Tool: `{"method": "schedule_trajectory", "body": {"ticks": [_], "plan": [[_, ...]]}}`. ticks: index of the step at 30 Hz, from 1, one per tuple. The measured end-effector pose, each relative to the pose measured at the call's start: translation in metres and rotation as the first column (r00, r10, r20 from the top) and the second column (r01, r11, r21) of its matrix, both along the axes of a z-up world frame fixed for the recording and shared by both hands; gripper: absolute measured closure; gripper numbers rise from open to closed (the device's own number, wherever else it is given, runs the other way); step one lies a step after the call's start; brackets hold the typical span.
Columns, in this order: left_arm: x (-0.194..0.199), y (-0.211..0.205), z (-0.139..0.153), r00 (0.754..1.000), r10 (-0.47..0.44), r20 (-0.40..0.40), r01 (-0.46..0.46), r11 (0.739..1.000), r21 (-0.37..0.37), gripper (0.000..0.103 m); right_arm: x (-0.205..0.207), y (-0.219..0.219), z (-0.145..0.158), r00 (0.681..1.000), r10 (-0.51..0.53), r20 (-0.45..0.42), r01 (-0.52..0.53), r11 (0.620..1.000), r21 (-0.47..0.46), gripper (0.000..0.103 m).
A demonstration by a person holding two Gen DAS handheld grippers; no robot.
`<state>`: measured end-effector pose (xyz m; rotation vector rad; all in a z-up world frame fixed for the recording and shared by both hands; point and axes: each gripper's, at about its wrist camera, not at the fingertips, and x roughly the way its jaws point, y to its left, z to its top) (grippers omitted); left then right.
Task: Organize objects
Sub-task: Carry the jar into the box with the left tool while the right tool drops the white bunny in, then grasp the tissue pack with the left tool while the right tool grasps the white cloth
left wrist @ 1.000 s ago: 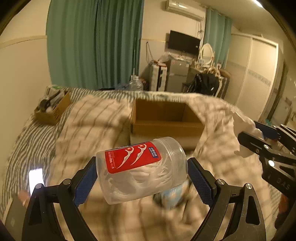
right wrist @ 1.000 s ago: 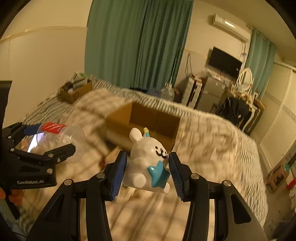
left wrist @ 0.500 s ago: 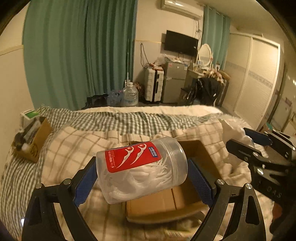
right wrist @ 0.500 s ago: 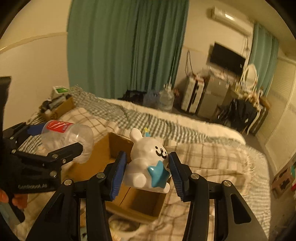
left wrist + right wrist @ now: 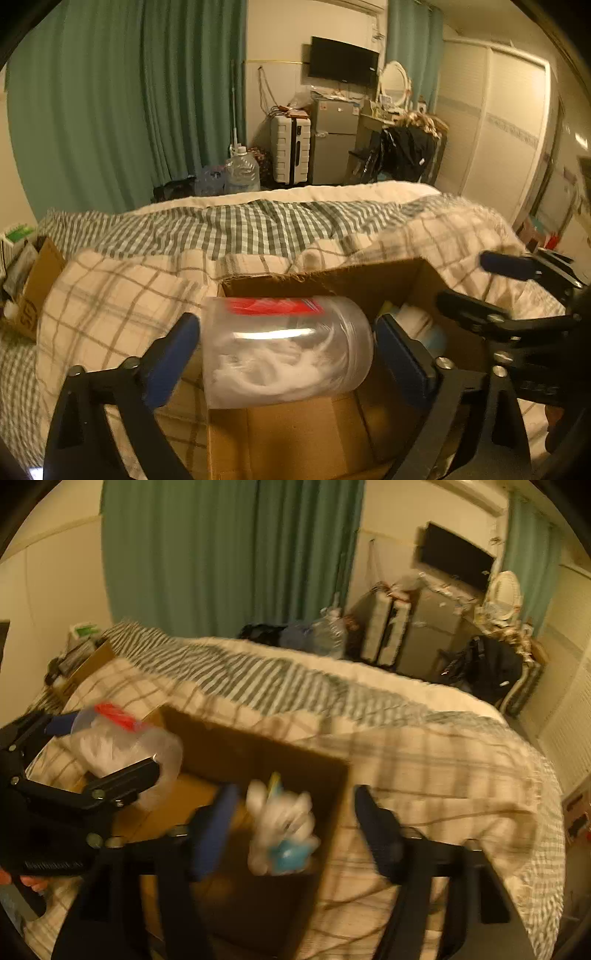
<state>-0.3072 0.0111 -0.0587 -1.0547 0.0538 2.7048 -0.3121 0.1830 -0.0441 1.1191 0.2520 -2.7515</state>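
In the lower middle of the left wrist view, the left gripper [image 5: 286,354] has its fingers spread just wider than the one clear jar [image 5: 286,350] of white floss picks, which half a second ago it pinched; the jar, blurred, sits over the one cardboard box [image 5: 295,435]. In the right wrist view, the right gripper [image 5: 295,827] stands wide apart, touching nothing, and the one white bunny toy [image 5: 280,830] it clamped before is blurred inside the box [image 5: 258,760] on the plaid blanket [image 5: 424,775]. Two grippers, two objects.
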Motion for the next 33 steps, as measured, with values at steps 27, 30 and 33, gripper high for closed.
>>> {"method": "schedule_trajectory", "body": {"ticks": [27, 30, 33], "plan": [[0.220, -0.033, 0.003, 0.965, 0.256, 0.054, -0.255, 0.967, -0.029, 0.000, 0.216, 0.005, 0.019, 0.998, 0.040, 0.042, -0.044, 0.995, 0.087, 0.021], [0.232, -0.032, -0.022, 0.953, 0.280, 0.113, -0.280, 0.960, -0.017, 0.000, 0.222, -0.001, -0.017, 0.988, 0.059, 0.143, -0.065, 0.997, 0.040, 0.021], [0.230, -0.027, -0.040, 0.953, 0.263, 0.151, -0.253, 0.964, -0.080, 0.000, 0.220, -0.008, -0.043, 0.975, 0.076, 0.210, -0.088, 0.995, 0.049, 0.021]]}}
